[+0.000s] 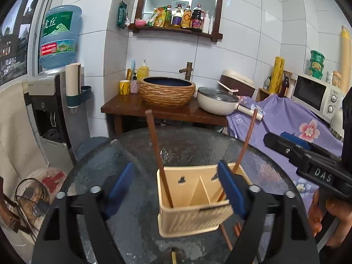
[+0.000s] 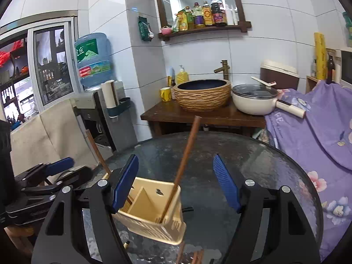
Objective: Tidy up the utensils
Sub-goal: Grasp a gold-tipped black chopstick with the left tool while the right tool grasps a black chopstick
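Holder [image 1: 193, 204] partly between open left tongs [image 1: 176, 189], against right pad.

The utensil holder [image 1: 193, 200] stands on the round glass table [image 1: 187, 147], near its front edge. One chopstick [image 1: 158, 160] leans in its left compartment, another chopstick [image 1: 244, 143] in the right. More chopsticks [image 1: 226, 237] lie on the table just before the holder. Behind the table, a basin [image 1: 167, 91] sits on a wooden counter [image 1: 132, 106], a lidded pan [image 1: 216, 101] to its right, a water dispenser [image 1: 50, 101] off left.
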The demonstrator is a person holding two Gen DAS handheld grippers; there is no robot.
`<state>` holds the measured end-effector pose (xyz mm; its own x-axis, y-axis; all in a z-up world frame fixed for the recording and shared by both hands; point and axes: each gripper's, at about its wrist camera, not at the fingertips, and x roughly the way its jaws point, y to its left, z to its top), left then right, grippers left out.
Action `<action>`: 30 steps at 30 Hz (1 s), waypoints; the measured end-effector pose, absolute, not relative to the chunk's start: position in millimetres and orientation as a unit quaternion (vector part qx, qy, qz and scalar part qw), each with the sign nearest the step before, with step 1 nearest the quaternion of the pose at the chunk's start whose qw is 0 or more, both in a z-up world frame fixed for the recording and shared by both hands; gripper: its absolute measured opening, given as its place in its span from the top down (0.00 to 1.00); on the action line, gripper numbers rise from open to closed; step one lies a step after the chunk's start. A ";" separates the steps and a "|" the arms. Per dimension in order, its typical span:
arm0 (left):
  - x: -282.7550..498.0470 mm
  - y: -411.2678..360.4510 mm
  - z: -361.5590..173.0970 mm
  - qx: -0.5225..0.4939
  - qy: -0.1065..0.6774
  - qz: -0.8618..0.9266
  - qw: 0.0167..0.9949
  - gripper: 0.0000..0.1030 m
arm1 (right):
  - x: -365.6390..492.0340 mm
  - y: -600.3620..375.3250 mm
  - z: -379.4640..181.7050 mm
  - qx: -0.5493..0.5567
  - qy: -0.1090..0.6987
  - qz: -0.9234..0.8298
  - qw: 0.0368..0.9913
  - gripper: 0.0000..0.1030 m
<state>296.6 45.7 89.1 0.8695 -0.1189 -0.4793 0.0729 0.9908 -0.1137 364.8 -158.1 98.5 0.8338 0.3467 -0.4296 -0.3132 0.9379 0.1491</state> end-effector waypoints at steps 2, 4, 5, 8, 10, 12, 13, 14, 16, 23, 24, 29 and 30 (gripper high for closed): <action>277.5 47.5 83.8 -0.049 0.244 -0.046 0.967 0.12 | 353.1 -163.8 93.3 0.030 0.230 0.173 0.957 0.32; 263.1 49.1 77.5 -0.052 0.239 -0.046 0.969 0.06 | 338.7 -171.1 80.8 0.013 0.239 0.163 0.957 0.32; 253.7 49.9 70.2 -0.048 0.243 -0.042 0.968 0.06 | 334.9 -172.9 74.9 0.006 0.248 0.160 0.956 0.32; 244.1 53.2 48.9 -0.038 0.265 -0.023 0.963 0.06 | 323.5 -180.4 46.1 -0.010 0.295 0.156 0.943 0.32; 240.2 55.7 23.8 -0.028 0.300 -0.012 0.954 0.07 | 317.7 -185.0 20.6 -0.020 0.333 0.146 0.931 0.32; 239.4 58.4 1.5 -0.024 0.331 -0.003 0.943 0.08 | 313.1 -188.8 -4.0 -0.030 0.367 0.129 0.921 0.33; 238.4 60.4 -8.4 -0.024 0.344 -0.002 0.939 0.09 | 311.8 -190.9 -13.6 -0.030 0.380 0.124 0.916 0.39; 237.9 61.5 -15.6 -0.023 0.354 -0.004 0.935 0.17 | 311.1 -192.2 -22.7 -0.030 0.393 0.120 0.911 0.45; 239.5 63.2 -34.6 -0.021 0.385 -0.006 0.923 0.27 | 307.3 -193.9 -39.8 -0.029 0.416 0.117 0.902 0.50; 241.9 60.2 -56.6 -0.021 0.419 -0.029 0.907 0.52 | 296.6 -184.1 -63.8 -0.049 0.441 0.106 0.890 0.62; 243.8 59.4 -57.4 -0.022 0.422 -0.032 0.906 0.54 | 295.5 -182.3 -65.7 -0.052 0.444 0.104 0.889 0.63; 249.7 51.4 -60.2 -0.015 0.430 -0.037 0.902 0.59 | 294.9 -180.3 -76.2 -0.052 0.455 0.102 0.883 0.70; 251.6 50.1 -62.0 -0.015 0.434 -0.040 0.900 0.60 | 296.7 -179.7 -76.6 -0.051 0.457 0.102 0.882 0.71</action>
